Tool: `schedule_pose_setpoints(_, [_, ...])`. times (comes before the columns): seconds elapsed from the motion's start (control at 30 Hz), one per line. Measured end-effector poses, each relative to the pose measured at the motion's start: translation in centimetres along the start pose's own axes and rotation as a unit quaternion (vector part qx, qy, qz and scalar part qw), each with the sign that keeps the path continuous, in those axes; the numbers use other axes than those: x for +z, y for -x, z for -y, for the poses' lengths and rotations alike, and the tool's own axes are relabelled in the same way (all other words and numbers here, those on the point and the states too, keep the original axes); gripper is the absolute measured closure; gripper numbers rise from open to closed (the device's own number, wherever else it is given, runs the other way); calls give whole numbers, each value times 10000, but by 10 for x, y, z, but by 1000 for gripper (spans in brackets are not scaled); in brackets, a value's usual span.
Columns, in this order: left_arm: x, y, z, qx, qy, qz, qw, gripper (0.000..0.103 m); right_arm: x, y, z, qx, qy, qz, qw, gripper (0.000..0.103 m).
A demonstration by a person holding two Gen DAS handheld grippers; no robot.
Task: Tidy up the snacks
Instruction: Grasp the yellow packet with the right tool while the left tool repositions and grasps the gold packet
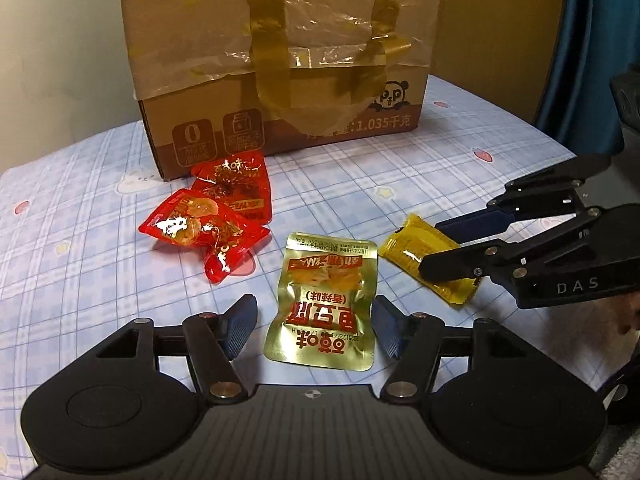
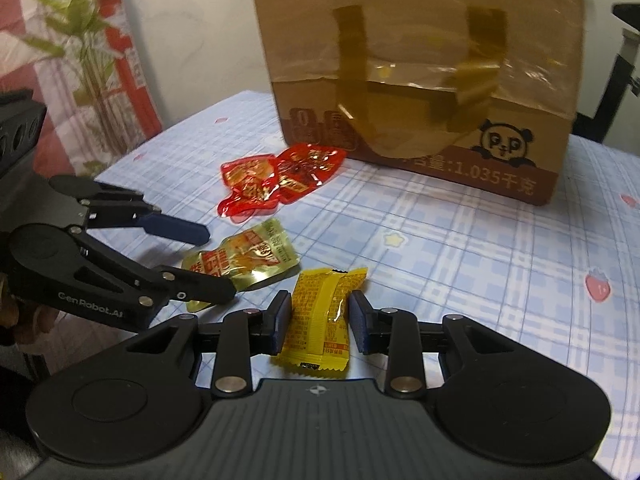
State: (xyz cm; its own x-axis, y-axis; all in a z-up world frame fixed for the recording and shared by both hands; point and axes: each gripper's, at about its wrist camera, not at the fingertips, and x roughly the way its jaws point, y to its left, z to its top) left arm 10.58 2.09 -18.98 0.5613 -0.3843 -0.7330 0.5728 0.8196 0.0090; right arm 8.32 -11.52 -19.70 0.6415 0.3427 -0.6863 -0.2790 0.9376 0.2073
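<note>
My left gripper (image 1: pixel 315 326) is low near the front edge of the surface, its jaws wide apart. My right gripper (image 2: pixel 319 317) is beside it, also low, jaws apart but narrower, gripping nothing.

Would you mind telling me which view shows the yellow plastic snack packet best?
The right wrist view: the yellow plastic snack packet lies close, unobstructed, between the open right gripper. In the left wrist view it is partly covered by that gripper.

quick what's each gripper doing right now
Left gripper: open, fingers either side of the gold snack packet, not gripping it.
Right gripper: open, fingers straddling the yellow snack packet, not clamped yet.
</note>
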Motion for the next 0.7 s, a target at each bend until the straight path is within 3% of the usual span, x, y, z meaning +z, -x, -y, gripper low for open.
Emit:
schedule_pose_setpoints(0.23, [-5,3,-1,-3,142,131,9998,39,8,-8,0,213,101,-104,9997,69])
schedule_pose_setpoints(0.47, [1,0,-1,-160,27,55,9999,37,12,-11,-6,394,142,-76,9991,71])
schedule_pose_setpoints(0.7, [2,-2,5,-71,-139,-41,9999,33,15,-10,-3,506,43,20,9987,72])
